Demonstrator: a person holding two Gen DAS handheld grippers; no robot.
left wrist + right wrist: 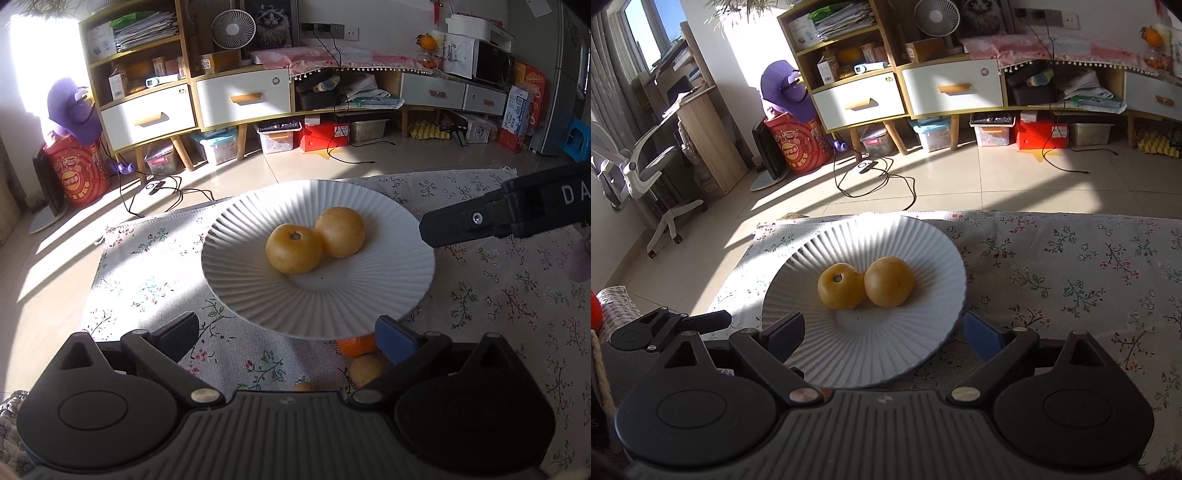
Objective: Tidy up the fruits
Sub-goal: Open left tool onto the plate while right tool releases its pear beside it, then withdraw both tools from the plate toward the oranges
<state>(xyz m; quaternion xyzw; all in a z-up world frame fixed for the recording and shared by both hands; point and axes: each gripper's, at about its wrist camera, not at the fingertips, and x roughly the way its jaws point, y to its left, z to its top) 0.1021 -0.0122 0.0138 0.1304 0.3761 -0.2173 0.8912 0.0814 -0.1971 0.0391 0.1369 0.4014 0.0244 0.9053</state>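
A white ribbed plate sits on the floral tablecloth with two yellow fruits in it, one with its stem end up and one behind it to the right. The plate and both fruits also show in the right wrist view. My left gripper is open and empty at the plate's near rim. An orange and a yellow fruit lie on the cloth by its right finger. My right gripper is open and empty over the plate's near edge.
The floral cloth covers the table to the right. The table's far edge drops to a tiled floor with cables. A woven basket stands at the left. The right gripper's finger reaches in beside the plate.
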